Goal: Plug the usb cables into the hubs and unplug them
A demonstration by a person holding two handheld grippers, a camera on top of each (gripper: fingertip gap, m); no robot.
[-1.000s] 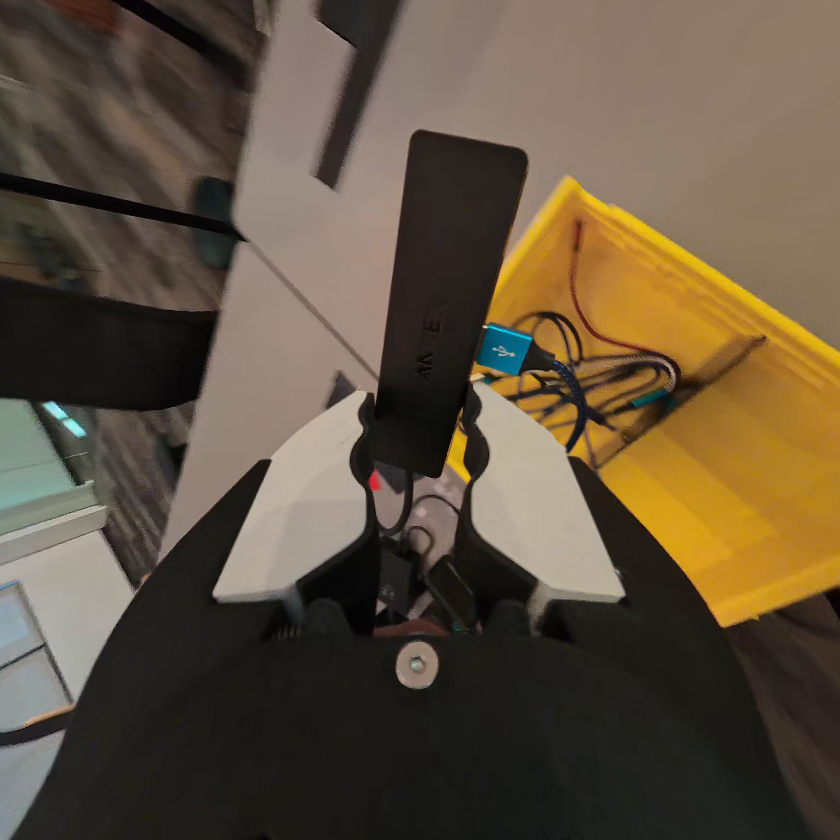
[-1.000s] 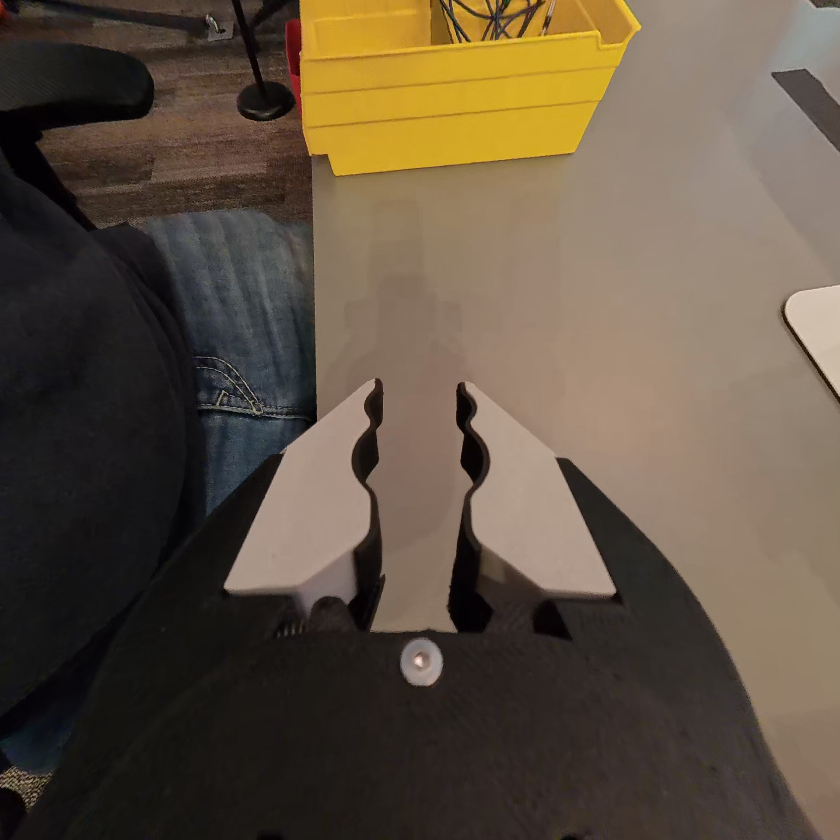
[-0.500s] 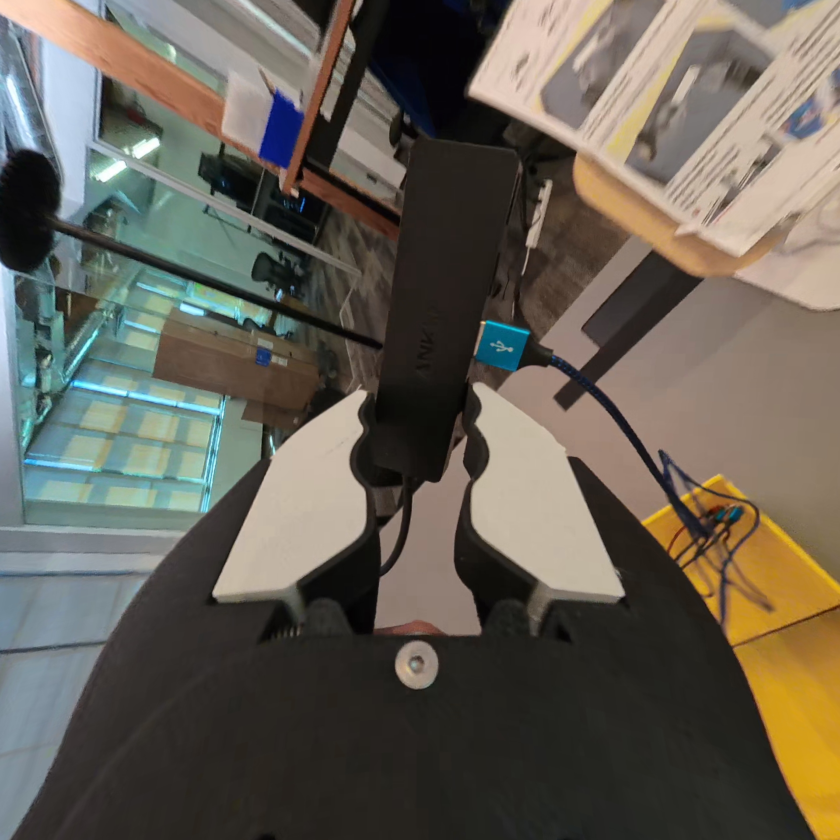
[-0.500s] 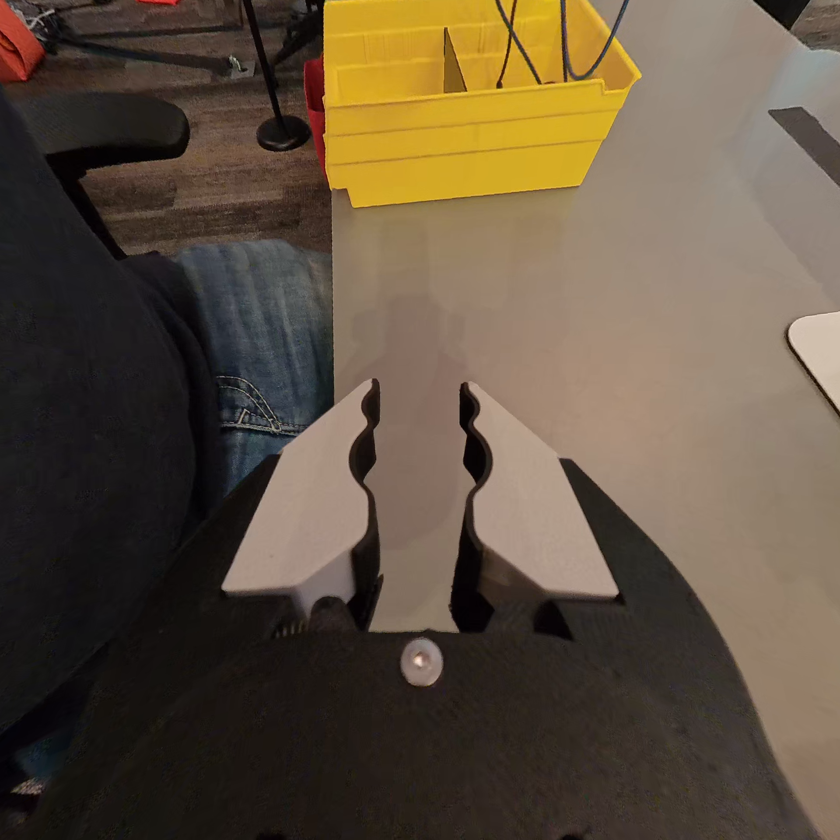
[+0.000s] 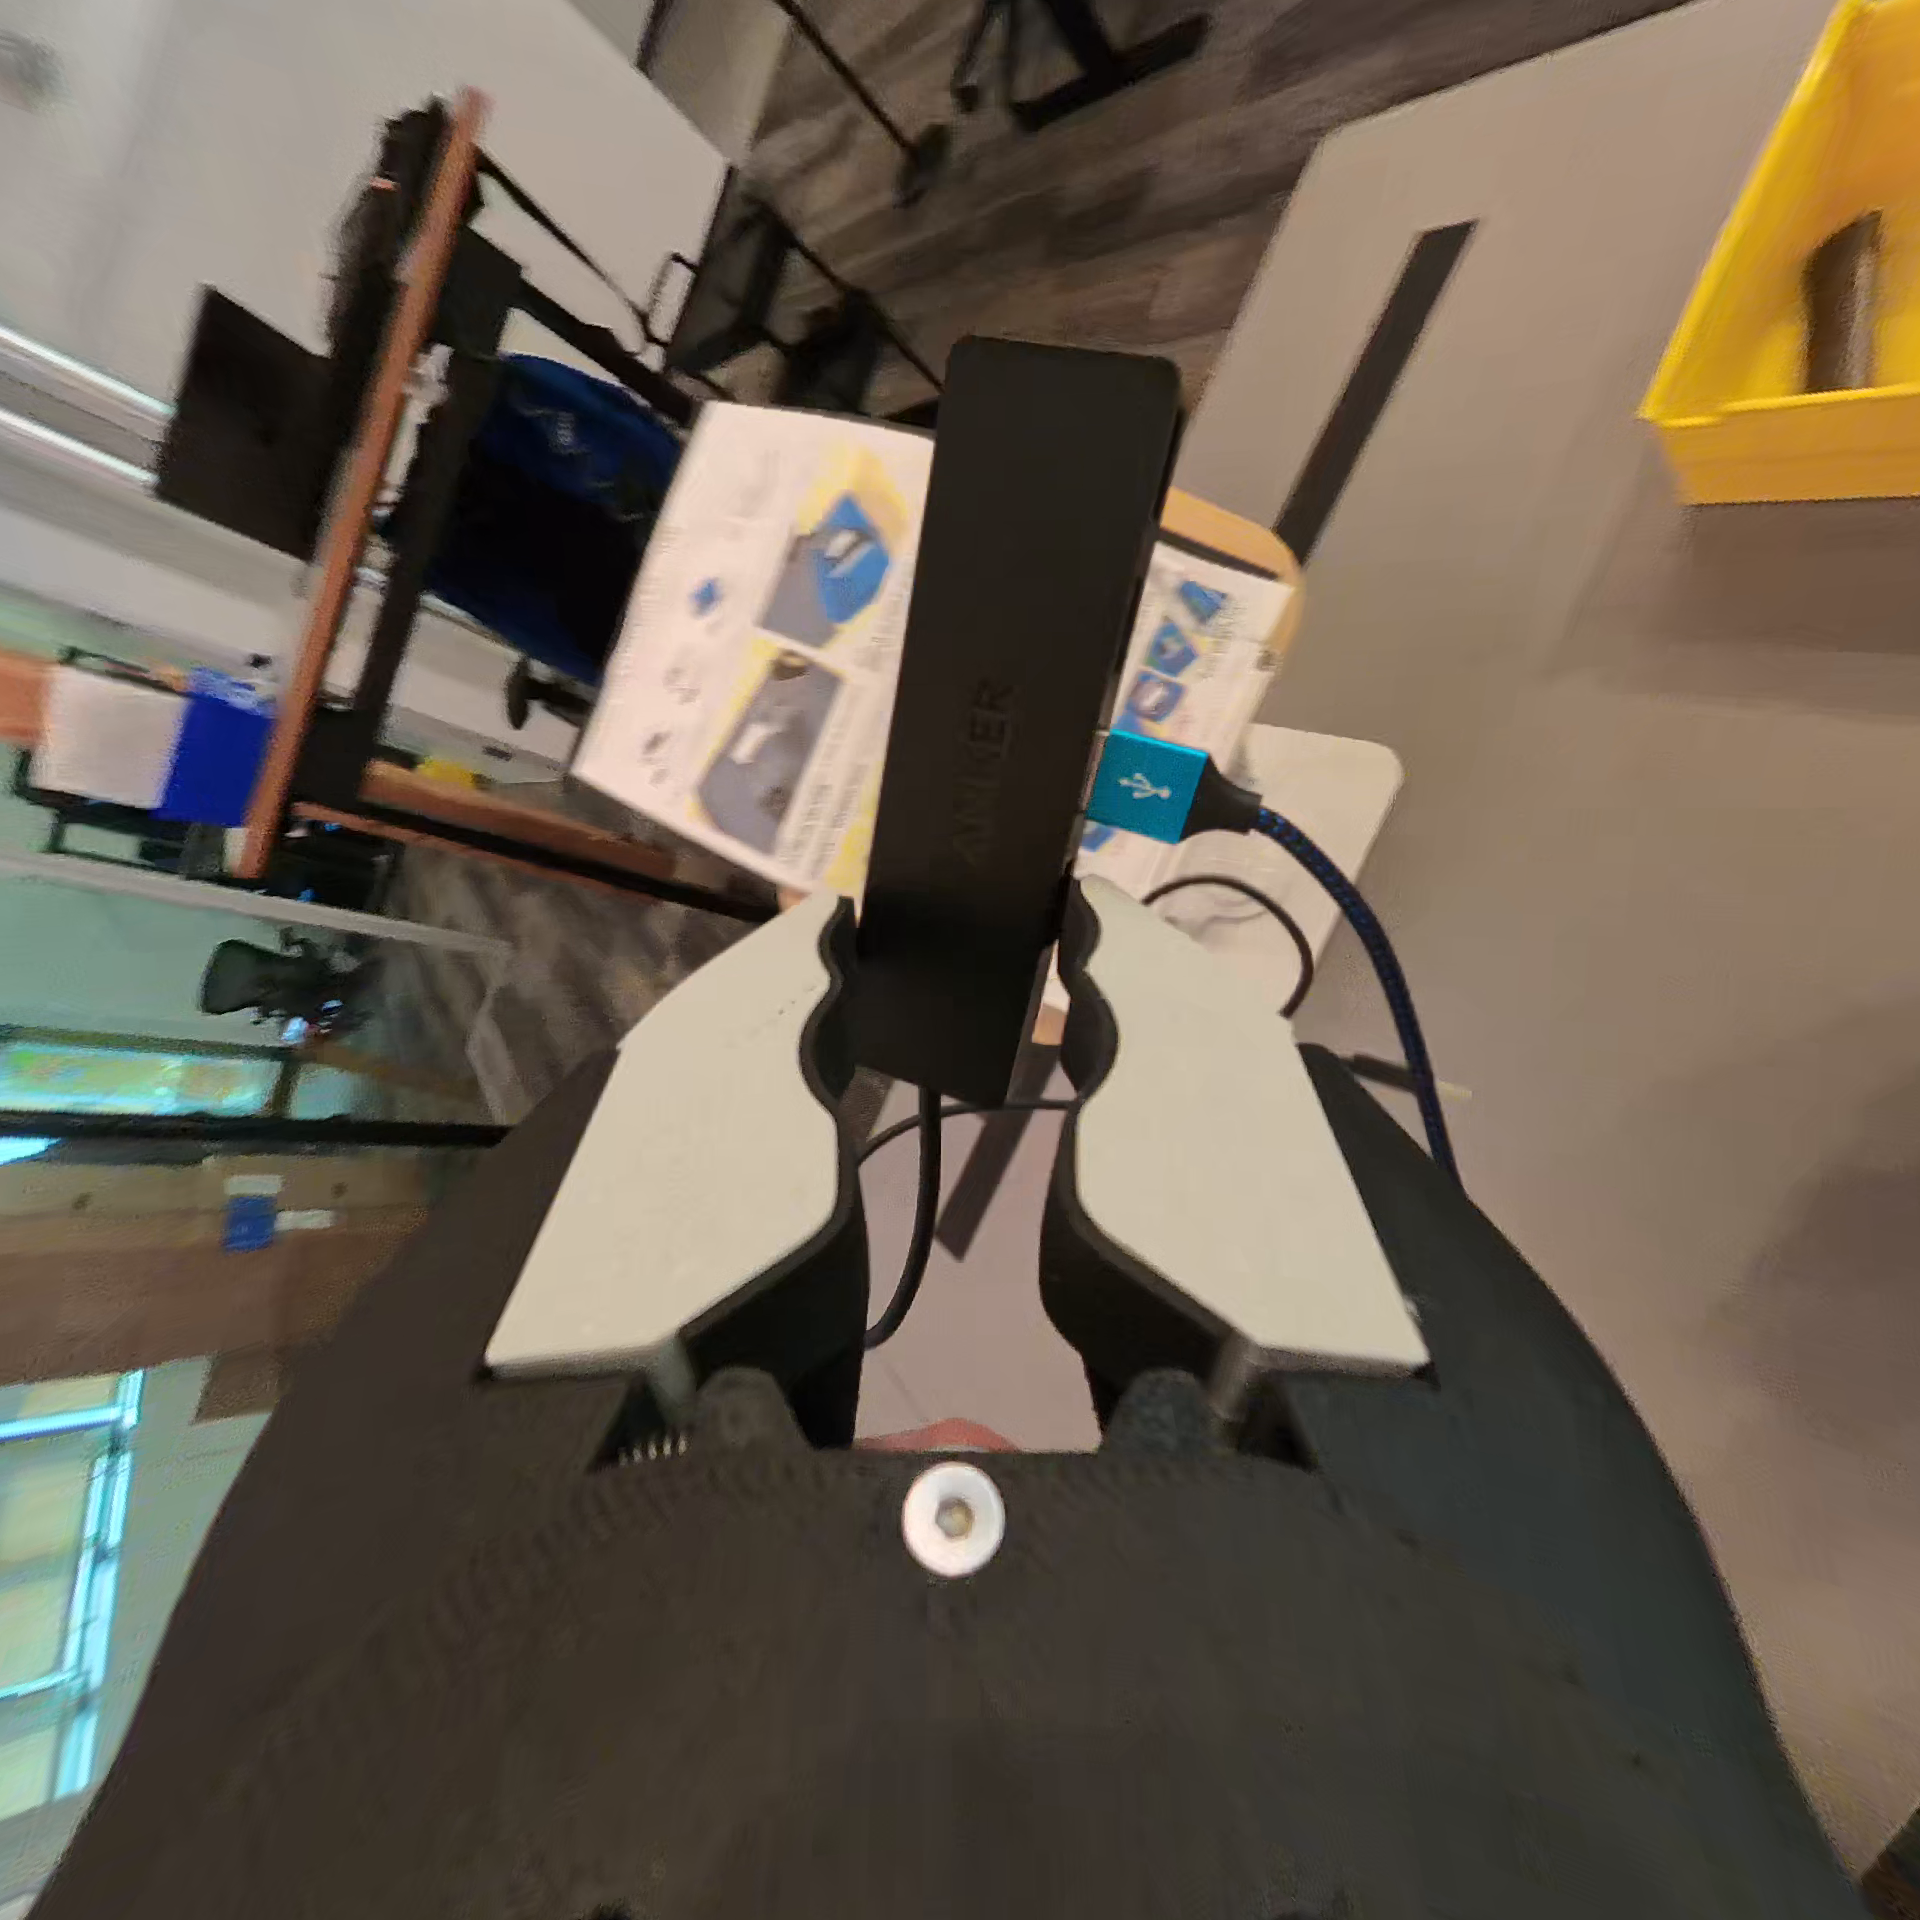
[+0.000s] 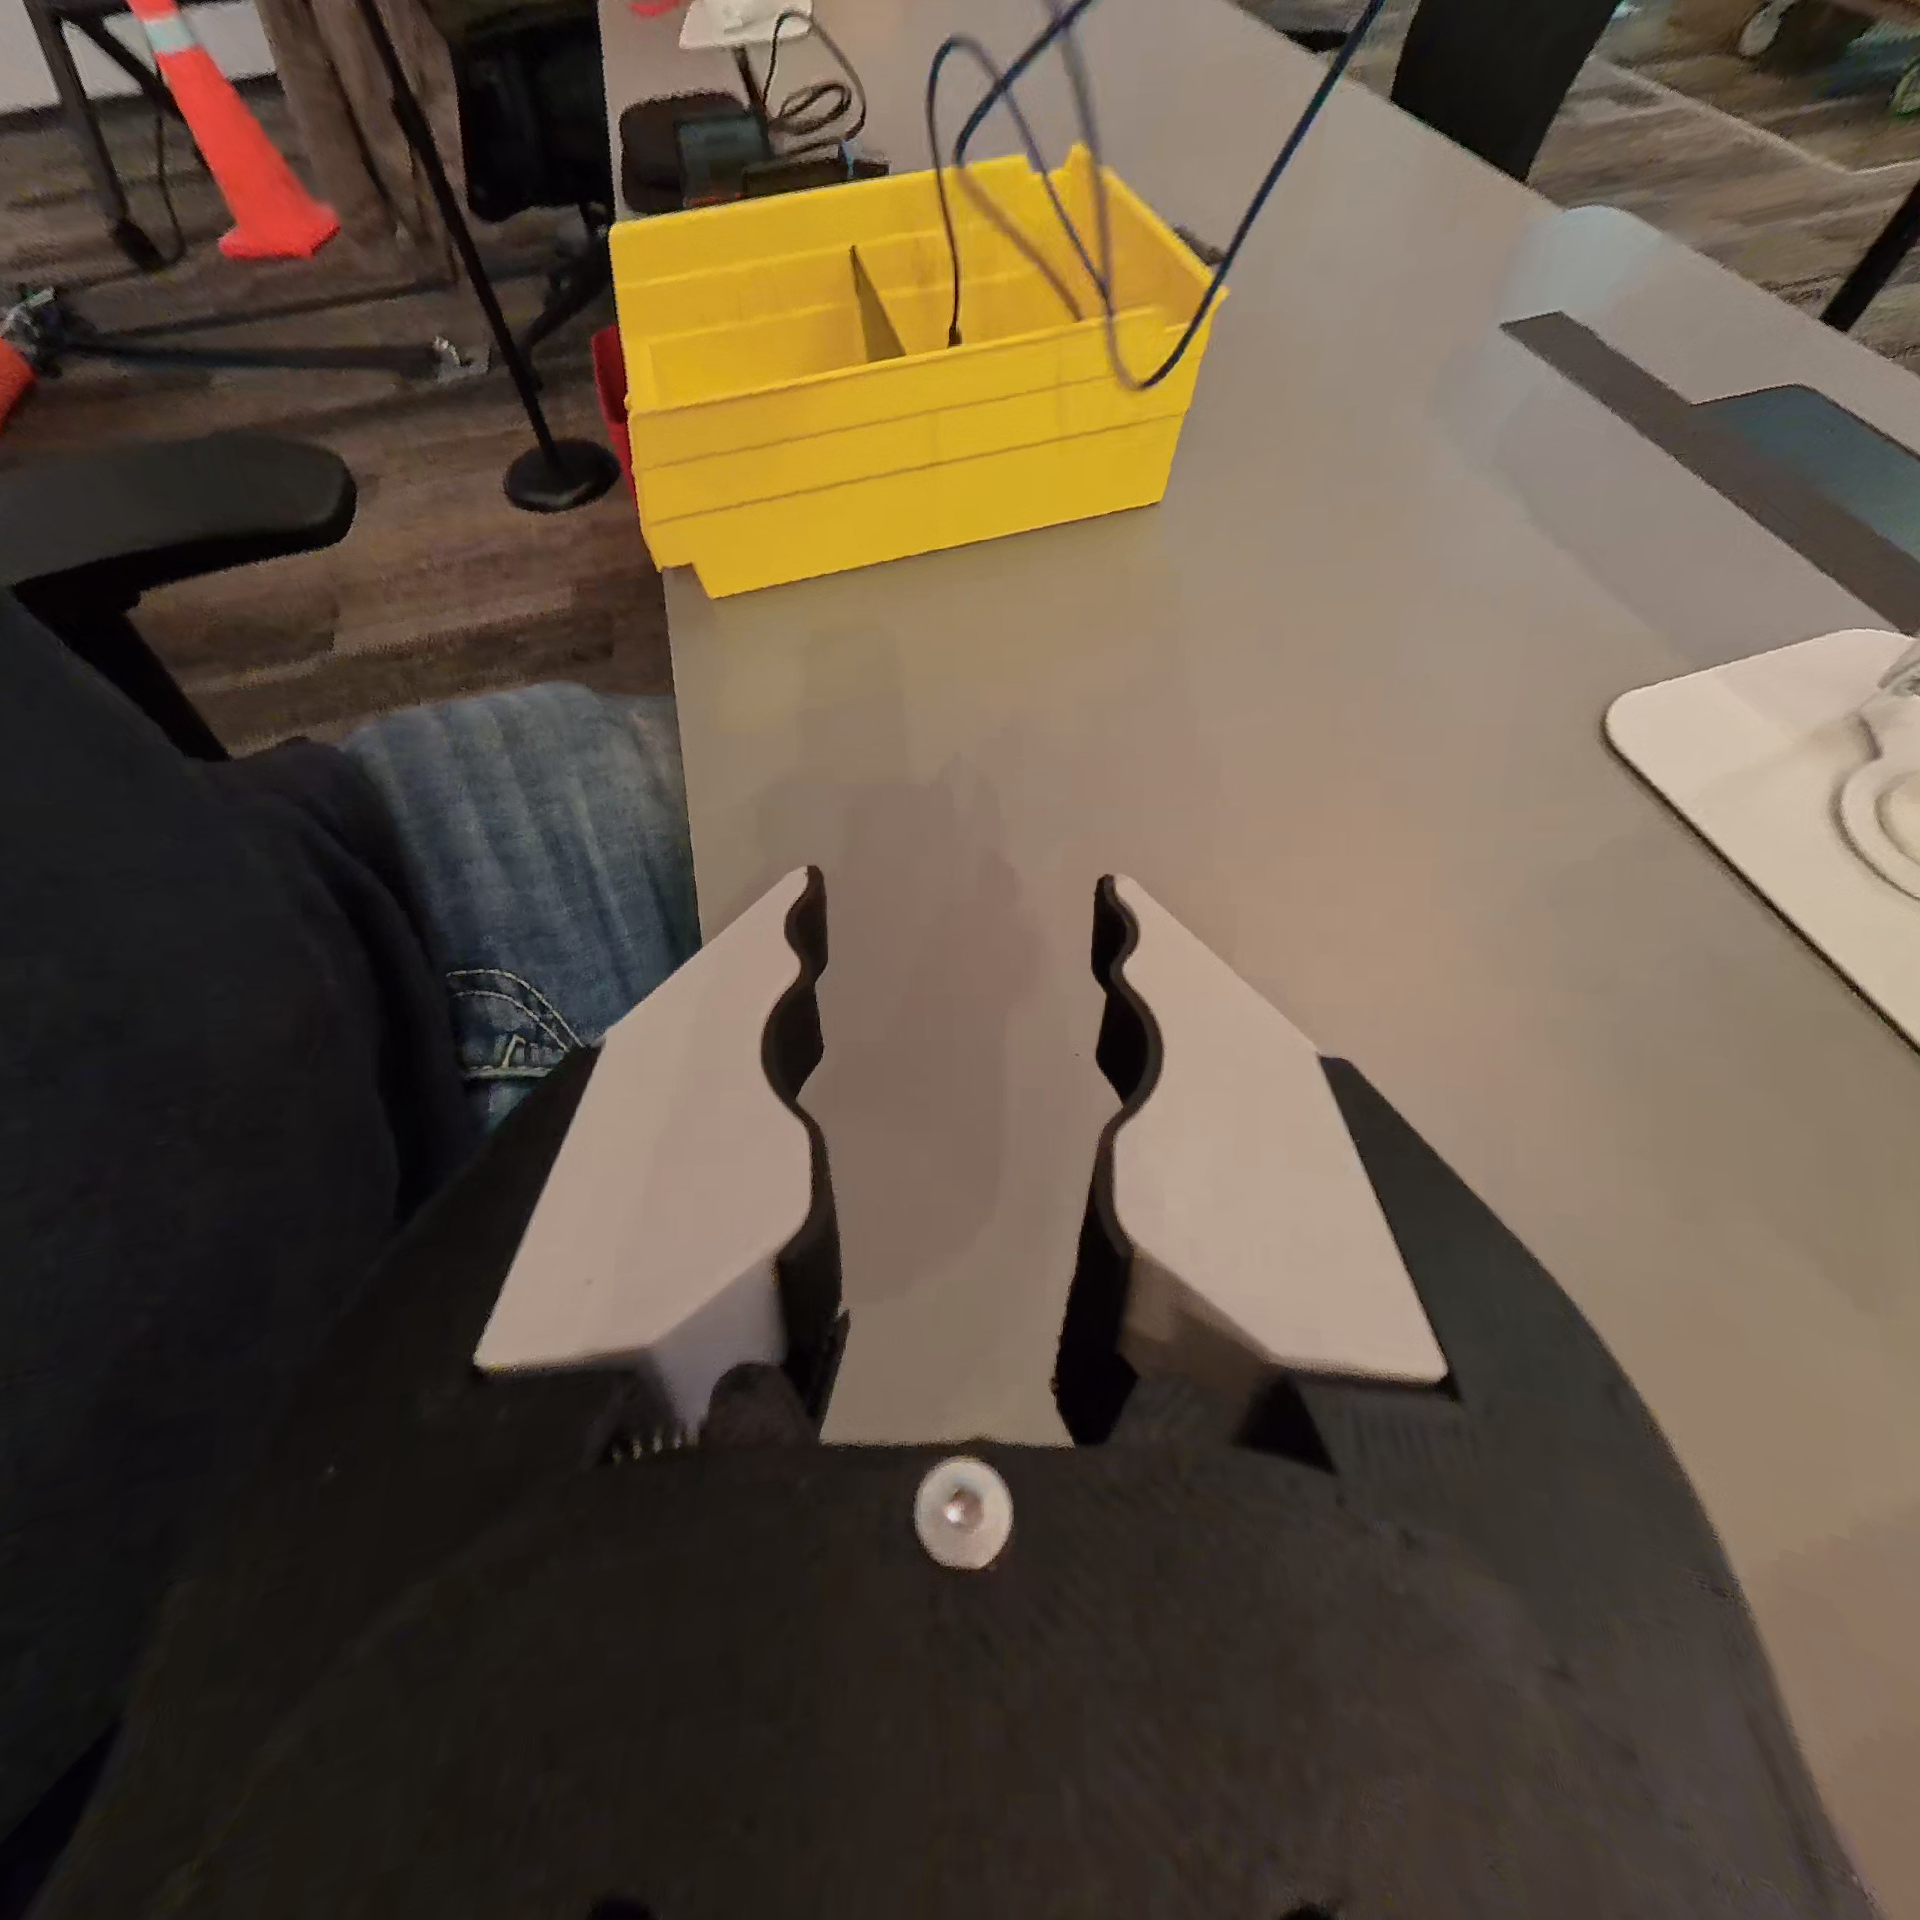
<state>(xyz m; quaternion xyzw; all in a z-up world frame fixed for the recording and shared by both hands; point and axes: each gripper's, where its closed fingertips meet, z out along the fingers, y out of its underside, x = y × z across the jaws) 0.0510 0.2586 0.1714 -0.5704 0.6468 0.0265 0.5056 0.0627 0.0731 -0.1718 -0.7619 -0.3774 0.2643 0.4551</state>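
USB hub (image 5: 1023, 665), a slim black bar, stood clamped at its lower end in the left gripper (image 5: 958, 971), held above the grey tabletop (image 5: 1621, 935). A blue plug (image 5: 1143, 795) sat in its right side, its braided blue cable (image 5: 1382, 966) drooping away. The right gripper (image 6: 958, 904) hovered with jaws apart and empty over the tabletop near its front edge. A yellow bin (image 6: 904, 457) rested at the tabletop's left corner, dark cables (image 6: 1049, 197) rising from it. Beyond lay wood-look flooring (image 6: 395, 582), an orange cone (image 6: 244, 156) and a black chair armrest (image 6: 166, 509).
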